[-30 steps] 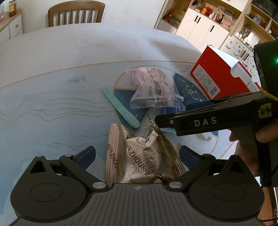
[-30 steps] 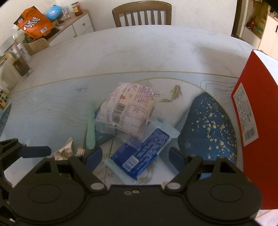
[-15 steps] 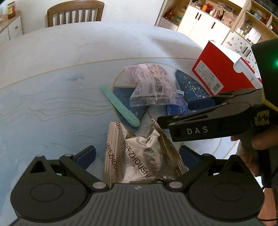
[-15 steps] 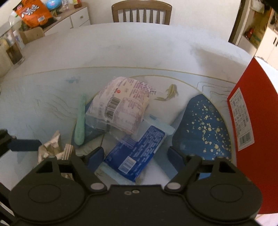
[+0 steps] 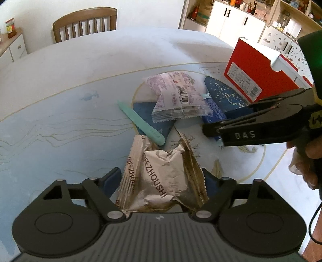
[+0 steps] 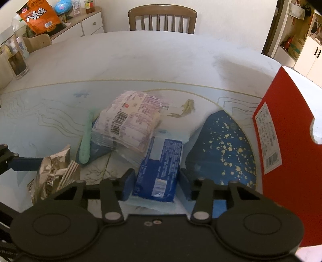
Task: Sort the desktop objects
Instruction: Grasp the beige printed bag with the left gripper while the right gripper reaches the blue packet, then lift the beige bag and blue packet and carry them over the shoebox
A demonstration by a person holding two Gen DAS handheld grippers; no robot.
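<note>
A crumpled bronze foil snack packet (image 5: pixel 161 171) lies on the table between the fingers of my left gripper (image 5: pixel 161 177). Its jaws are closing and both pads touch the packet's sides. A blue packet (image 6: pixel 159 167) sits between the pads of my right gripper (image 6: pixel 157 181), whose jaws are also closing tight against its edges. A pale pink packet with a barcode (image 6: pixel 128 121) overlaps the blue packet's far end. Left of it lies a mint-green stick (image 6: pixel 85 141). In the left wrist view my right gripper (image 5: pixel 221 129) reaches in from the right.
A red and white box (image 6: pixel 281 141) stands at the table's right side. The round table (image 5: pixel 60 100) has a printed blue pattern. A wooden chair (image 6: pixel 163 20) stands behind it. A sideboard with a snack bag (image 6: pixel 38 18) is at the far left, cupboards (image 5: pixel 231 18) at the far right.
Both grippers' fingers have come inward: the left ones onto the foil packet's sides, the right ones onto the blue packet. Neither hand has shifted much.
</note>
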